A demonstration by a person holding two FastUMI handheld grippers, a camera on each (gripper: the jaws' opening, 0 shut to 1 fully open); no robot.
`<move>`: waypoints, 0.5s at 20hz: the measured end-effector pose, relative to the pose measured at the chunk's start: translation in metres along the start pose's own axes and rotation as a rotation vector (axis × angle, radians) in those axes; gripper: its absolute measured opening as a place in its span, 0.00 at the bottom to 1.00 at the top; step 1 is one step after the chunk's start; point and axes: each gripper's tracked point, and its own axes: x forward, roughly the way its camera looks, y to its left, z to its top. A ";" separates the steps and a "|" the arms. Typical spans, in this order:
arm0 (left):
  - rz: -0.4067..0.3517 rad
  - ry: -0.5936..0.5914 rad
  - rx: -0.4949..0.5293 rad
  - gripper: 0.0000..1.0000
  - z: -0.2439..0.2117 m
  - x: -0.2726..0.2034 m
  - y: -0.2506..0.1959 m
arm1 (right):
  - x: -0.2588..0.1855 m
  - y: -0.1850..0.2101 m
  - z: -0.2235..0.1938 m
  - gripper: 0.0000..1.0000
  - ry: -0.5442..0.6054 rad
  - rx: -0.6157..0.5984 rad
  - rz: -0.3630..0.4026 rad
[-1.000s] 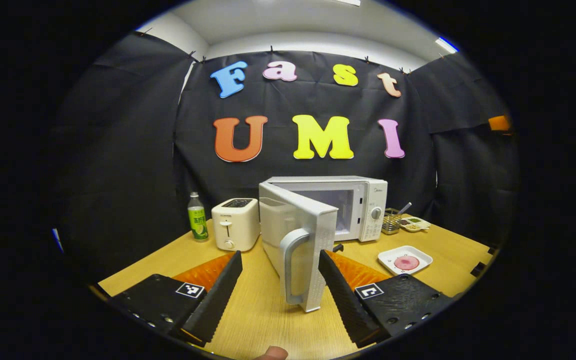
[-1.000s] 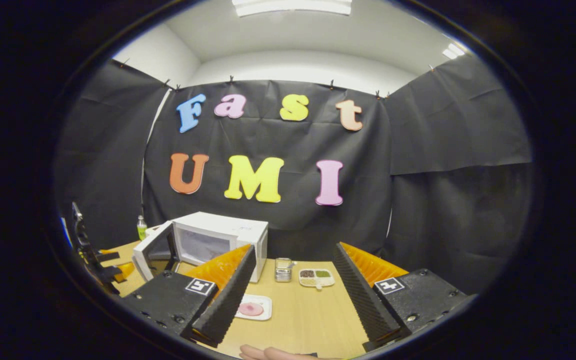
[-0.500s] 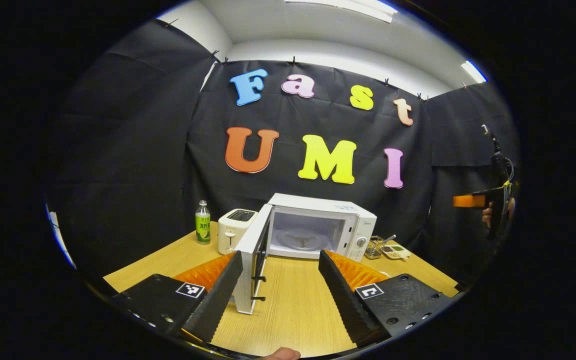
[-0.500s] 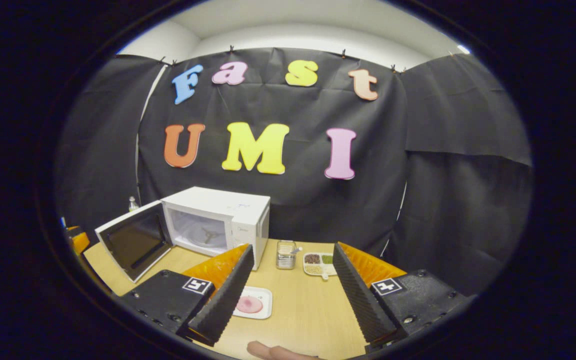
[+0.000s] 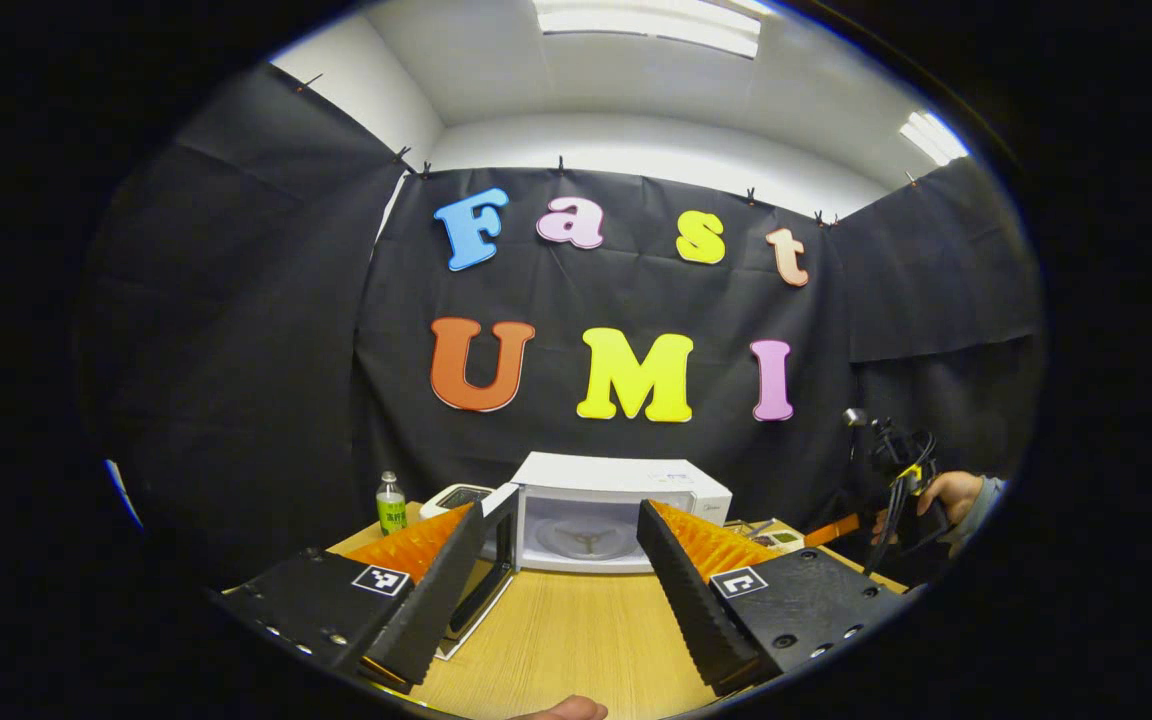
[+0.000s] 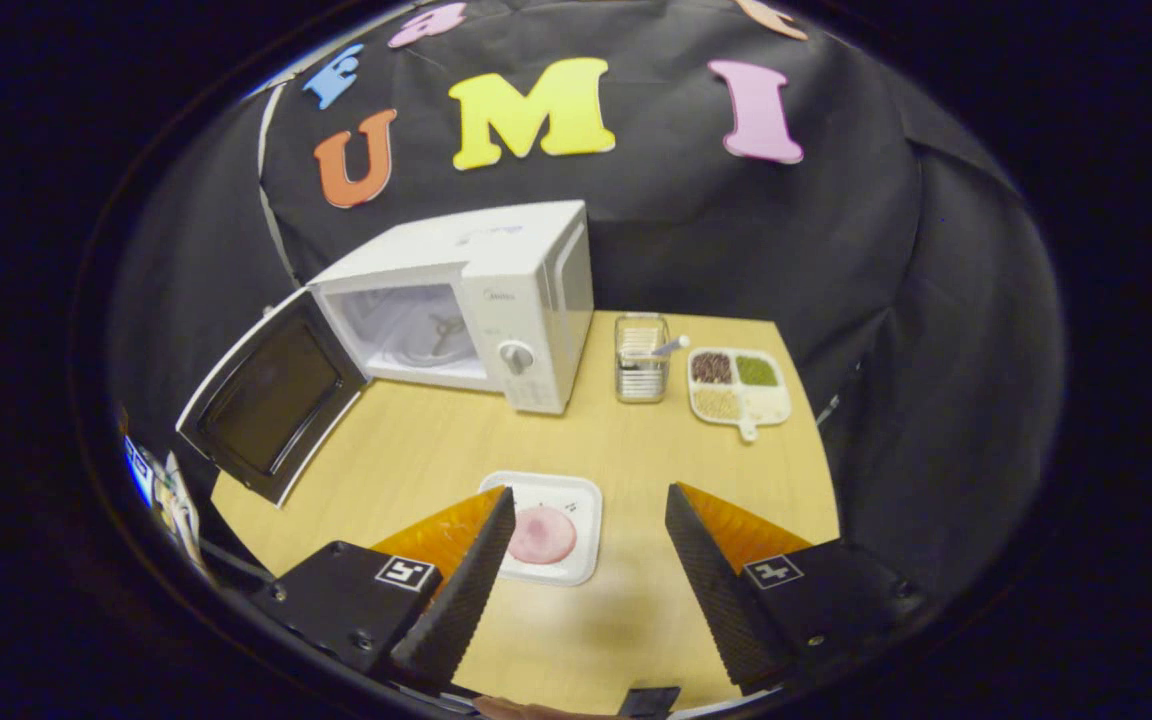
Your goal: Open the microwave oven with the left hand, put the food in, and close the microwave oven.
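Wooden table point(image 6: 416, 460). On it: open microwave point(image 6: 496, 290), white plate point(image 6: 581, 500) with pink food point(image 6: 542, 536), wire holder point(image 6: 640, 358), divided dish point(image 6: 739, 387). Also toaster point(image 5: 451, 495) and green bottle point(image 5: 391, 505).

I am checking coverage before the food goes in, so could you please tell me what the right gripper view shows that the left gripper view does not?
Right gripper view: the white square plate carrying the pink round food, just ahead of the open right claw, and the clear glass holder.

Left gripper view: the green-labelled plastic bottle, the white toaster, a hand at right, and the open left claw.

Both: the white microwave oven with its door swung open, the divided white dish and the wooden table.
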 end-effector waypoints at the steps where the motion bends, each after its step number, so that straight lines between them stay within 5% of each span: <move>1: -0.008 -0.014 -0.004 0.94 0.004 0.000 -0.004 | 0.015 -0.002 -0.008 0.95 0.046 0.018 0.016; 3: -0.005 -0.020 0.002 0.93 0.006 0.000 -0.007 | 0.044 -0.013 -0.024 0.82 0.138 0.049 0.031; 4: -0.005 -0.016 0.007 0.93 0.006 0.001 -0.008 | 0.058 -0.017 -0.033 0.93 0.185 0.063 0.039; 6: 0.000 -0.007 0.012 0.93 0.004 0.001 -0.009 | 0.082 -0.019 -0.045 0.89 0.265 0.080 0.072; 7: -0.003 -0.005 0.018 0.93 0.004 0.000 -0.011 | 0.094 -0.020 -0.052 0.72 0.296 0.096 0.083; 9: -0.001 0.005 0.030 0.93 0.000 -0.001 -0.010 | 0.113 -0.021 -0.061 0.80 0.349 0.108 0.105; 10: 0.003 0.012 0.035 0.93 -0.002 -0.001 -0.009 | 0.121 -0.020 -0.066 0.67 0.372 0.111 0.120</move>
